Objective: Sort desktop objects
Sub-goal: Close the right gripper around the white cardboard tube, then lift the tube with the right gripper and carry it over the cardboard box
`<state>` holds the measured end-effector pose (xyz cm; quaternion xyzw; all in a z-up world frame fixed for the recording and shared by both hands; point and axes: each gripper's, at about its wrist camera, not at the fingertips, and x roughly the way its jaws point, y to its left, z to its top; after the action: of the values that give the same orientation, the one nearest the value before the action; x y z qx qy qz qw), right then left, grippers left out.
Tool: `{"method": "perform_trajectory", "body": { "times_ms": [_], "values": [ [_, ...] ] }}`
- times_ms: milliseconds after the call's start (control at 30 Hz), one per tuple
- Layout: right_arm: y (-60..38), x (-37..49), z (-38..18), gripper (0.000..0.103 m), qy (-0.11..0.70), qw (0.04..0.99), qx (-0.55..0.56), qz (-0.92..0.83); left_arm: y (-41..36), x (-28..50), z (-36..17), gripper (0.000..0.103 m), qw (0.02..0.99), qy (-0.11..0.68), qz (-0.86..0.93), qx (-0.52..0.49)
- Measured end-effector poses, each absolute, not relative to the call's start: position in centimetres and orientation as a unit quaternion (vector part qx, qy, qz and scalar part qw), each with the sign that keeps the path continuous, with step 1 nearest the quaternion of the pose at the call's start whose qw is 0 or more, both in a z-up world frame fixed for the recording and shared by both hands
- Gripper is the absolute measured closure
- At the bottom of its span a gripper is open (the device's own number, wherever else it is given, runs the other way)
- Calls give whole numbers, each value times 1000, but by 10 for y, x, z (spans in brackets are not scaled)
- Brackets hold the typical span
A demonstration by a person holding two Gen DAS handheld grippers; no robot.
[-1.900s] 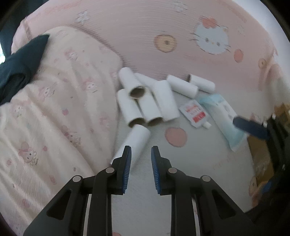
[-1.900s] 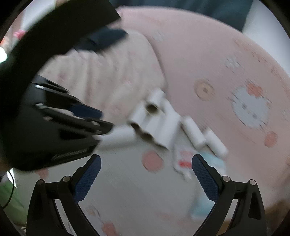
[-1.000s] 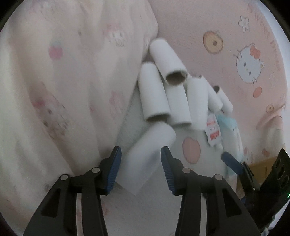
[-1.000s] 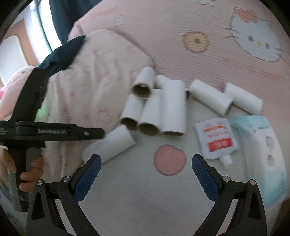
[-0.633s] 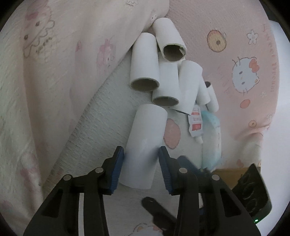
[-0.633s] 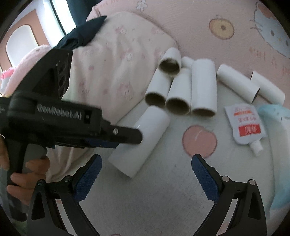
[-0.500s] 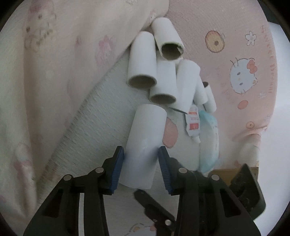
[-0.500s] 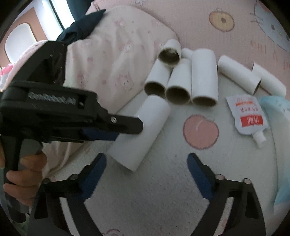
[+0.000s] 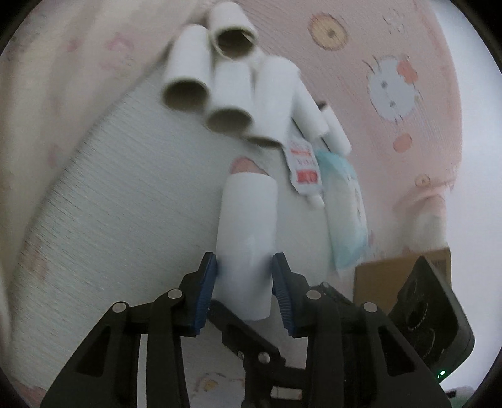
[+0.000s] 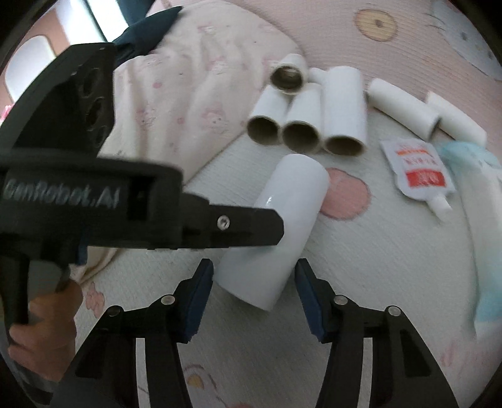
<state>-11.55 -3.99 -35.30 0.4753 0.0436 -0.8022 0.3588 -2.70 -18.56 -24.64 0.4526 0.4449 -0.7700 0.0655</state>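
A glossy white tube (image 9: 248,213) lies on the pale sheet, apart from a pile of several cardboard-cored tubes (image 10: 301,125). My left gripper (image 9: 244,279) has its blue pads against the tube's sides near its close end, jaws still closing. In the right wrist view the same tube (image 10: 288,194) points toward me, and the left gripper's black finger (image 10: 244,226) crosses it. My right gripper (image 10: 254,292) straddles the tube's near end with gaps on both sides, its jaws closing. A white and red sachet (image 10: 417,169) and a light blue pack (image 10: 483,219) lie to the right.
A folded pink-print quilt (image 10: 194,88) rises at the left, with dark cloth (image 10: 147,28) behind it. A hand (image 10: 47,320) grips the left tool's handle. A cardboard box (image 9: 382,279) stands beyond the bed's edge, beside the right gripper's housing (image 9: 429,310).
Both grippers came down onto the lone white tube. The left jaws narrowed until they touch it. The right jaws swung in from wide open to just outside the tube's end.
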Motion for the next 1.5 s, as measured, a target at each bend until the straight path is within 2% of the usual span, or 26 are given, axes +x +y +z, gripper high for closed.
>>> {"method": "perform_trajectory", "body": {
  "times_ms": [100,533,700,867,1267,1400,1500],
  "values": [
    [-24,-109,-351,56,48,331,478,-813,-171,-28,-249,64,49,451,-768,453],
    [55,-77,-338,57,11,269,495,-826,-115,-39,-258,64,-21,477,-743,469],
    [60,-70,-343,59,38,259,492,-830,-108,-46,-259,63,-15,479,-742,468],
    [58,-65,-347,60,66,253,498,-827,-120,-55,-272,58,-8,524,-713,466],
    [56,-78,-356,62,47,232,541,-807,-118,-53,-289,59,-24,574,-684,450],
    [53,-77,-354,62,53,227,542,-807,-116,-52,-289,58,-20,574,-684,450],
    [51,-77,-353,62,57,224,544,-807,-109,-53,-281,58,-13,544,-700,463]
  ]
}}
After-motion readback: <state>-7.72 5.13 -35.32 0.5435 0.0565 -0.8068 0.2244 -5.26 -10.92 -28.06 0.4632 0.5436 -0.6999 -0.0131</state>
